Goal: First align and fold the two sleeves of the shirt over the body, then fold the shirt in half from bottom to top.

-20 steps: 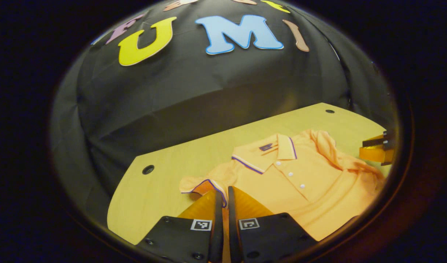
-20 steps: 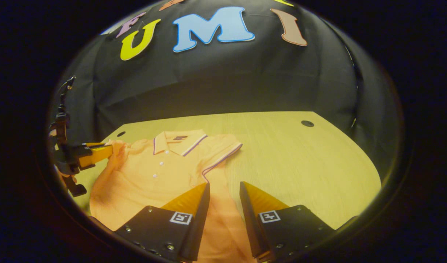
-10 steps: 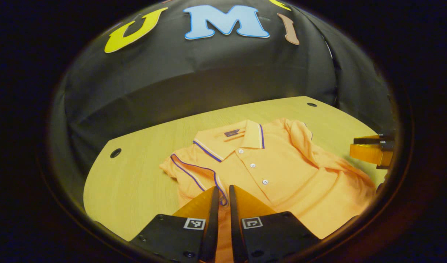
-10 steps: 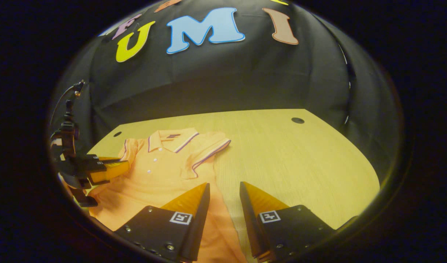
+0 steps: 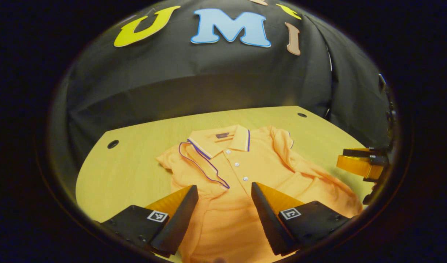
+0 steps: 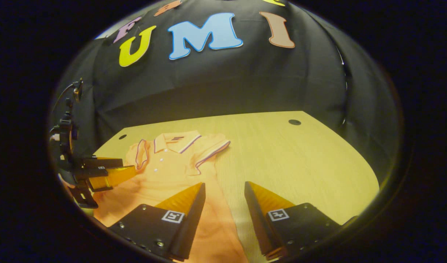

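The wooden desk (image 5: 128,171) carries the orange polo shirt (image 5: 259,171), lying face up with its collar toward the booth wall. Both sleeves now lie folded over the body: the sleeve (image 5: 194,164) on the left hand-held gripper's side has been laid across the chest since a second ago. That left hand-held gripper (image 5: 223,193), pinched on the sleeve before, now stands spread above the shirt, holding nothing. The right hand-held gripper (image 6: 223,193) stays spread over the shirt's side edge.
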The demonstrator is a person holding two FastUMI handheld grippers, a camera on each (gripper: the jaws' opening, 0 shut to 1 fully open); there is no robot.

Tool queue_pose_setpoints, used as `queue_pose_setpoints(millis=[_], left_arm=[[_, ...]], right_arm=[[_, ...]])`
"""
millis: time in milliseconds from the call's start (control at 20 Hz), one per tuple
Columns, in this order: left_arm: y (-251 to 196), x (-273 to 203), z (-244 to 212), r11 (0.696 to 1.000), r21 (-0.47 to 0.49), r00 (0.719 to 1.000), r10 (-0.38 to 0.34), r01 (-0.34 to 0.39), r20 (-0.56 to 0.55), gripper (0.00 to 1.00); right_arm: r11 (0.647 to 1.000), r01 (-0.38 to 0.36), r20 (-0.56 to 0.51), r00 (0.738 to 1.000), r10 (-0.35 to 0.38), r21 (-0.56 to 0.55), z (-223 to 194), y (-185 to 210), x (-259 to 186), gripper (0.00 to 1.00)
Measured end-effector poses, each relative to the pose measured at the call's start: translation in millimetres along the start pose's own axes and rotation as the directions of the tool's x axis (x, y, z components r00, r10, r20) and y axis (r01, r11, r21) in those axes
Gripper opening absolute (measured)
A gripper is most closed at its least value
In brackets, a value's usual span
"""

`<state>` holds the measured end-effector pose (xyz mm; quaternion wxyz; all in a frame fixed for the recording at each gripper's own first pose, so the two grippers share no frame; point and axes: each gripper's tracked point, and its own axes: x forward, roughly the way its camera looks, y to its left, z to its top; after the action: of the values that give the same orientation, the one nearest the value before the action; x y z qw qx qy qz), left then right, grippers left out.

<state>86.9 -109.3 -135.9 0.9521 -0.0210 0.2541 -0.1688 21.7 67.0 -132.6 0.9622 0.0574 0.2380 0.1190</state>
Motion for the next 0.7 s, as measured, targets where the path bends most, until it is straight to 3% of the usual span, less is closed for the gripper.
queue_pose_setpoints(millis=[250, 350, 700], left_arm=[[8.5, -60.1, -3.7, 0.997, -0.061, 0.998, 0.052, -0.049, 0.04, 0.97], [10.1, -85.1, -19.4, 0.996, -0.058, 0.997, 0.068, -0.066, 0.04, 0.96], [2.2, -160.8, -108.5, 0.993, -0.076, 0.995, 0.092, -0.095, -0.04, 0.95]], right_arm=[[0.999, -0.021, 0.026, 0.999, 0.022, -0.029, -4.6, 6.8, -44.6, 0.74], [0.998, -0.036, 0.027, 0.999, 0.037, -0.052, -11.2, 11.8, -66.6, 0.8], [0.995, -0.039, -0.009, 0.999, 0.038, -0.093, -57.0, 10.8, -124.2, 0.81]])
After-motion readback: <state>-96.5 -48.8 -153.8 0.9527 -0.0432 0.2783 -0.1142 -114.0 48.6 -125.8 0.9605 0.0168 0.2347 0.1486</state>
